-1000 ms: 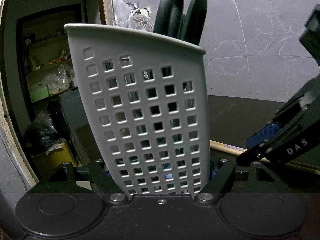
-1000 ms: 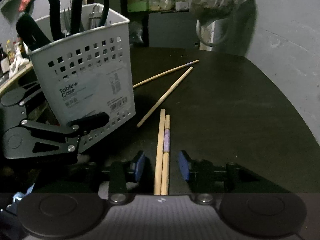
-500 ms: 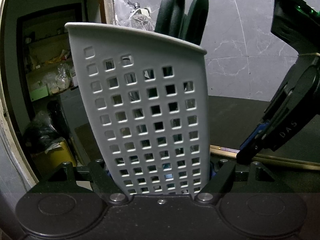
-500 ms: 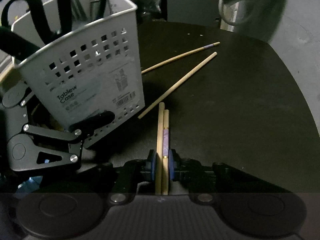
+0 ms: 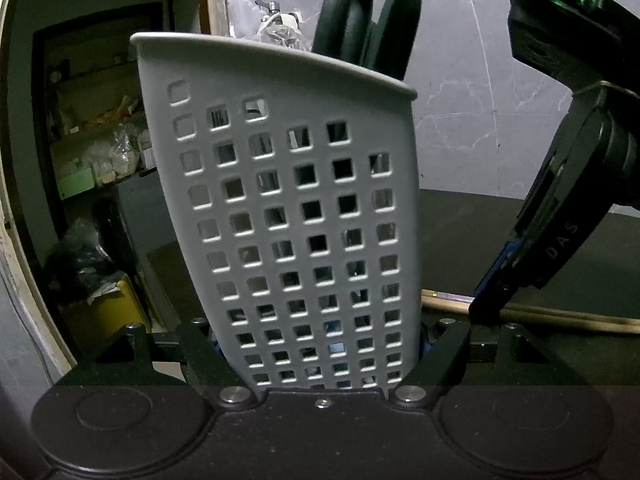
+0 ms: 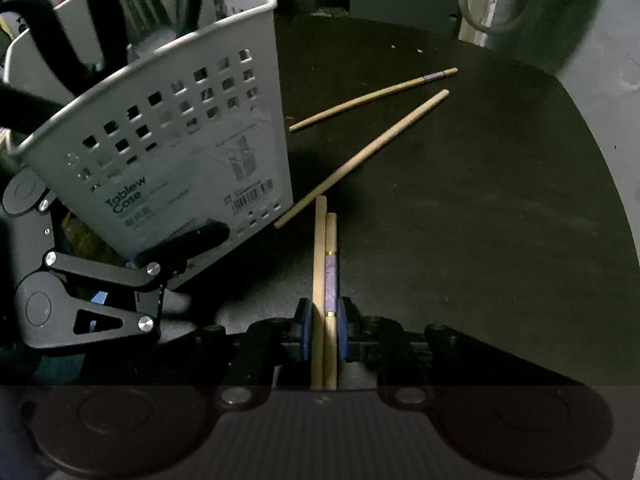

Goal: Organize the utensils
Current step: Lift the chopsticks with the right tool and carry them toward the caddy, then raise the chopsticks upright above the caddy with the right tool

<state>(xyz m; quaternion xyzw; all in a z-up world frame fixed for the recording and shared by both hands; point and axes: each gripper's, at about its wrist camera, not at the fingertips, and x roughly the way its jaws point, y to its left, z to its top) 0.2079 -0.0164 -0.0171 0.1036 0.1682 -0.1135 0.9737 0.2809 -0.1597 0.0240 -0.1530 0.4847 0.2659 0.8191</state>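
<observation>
A grey perforated utensil caddy (image 5: 280, 200) stands tilted between the fingers of my left gripper (image 5: 320, 344), which is shut on its lower walls. Black scissors handles (image 5: 368, 24) stick out of its top. In the right wrist view the caddy (image 6: 168, 152) is at the left, with a left finger (image 6: 184, 242) pressed on its labelled side. My right gripper (image 6: 324, 328) points steeply down at the black table (image 6: 480, 220). Its blue pads are shut on a pair of wooden chopsticks (image 6: 325, 264) lying side by side, one with a purple band.
Two loose chopsticks lie on the table beyond the held pair, one (image 6: 372, 98) farther back and one (image 6: 360, 158) running diagonally toward the caddy's base. A metal cup (image 6: 492, 20) stands at the back right. The table's curved edge runs along the right.
The right gripper's jaws closed from wide apart onto the chopstick pair, and it tipped further downward. In the left wrist view the right gripper's body swung upward. The left gripper and caddy stayed put.
</observation>
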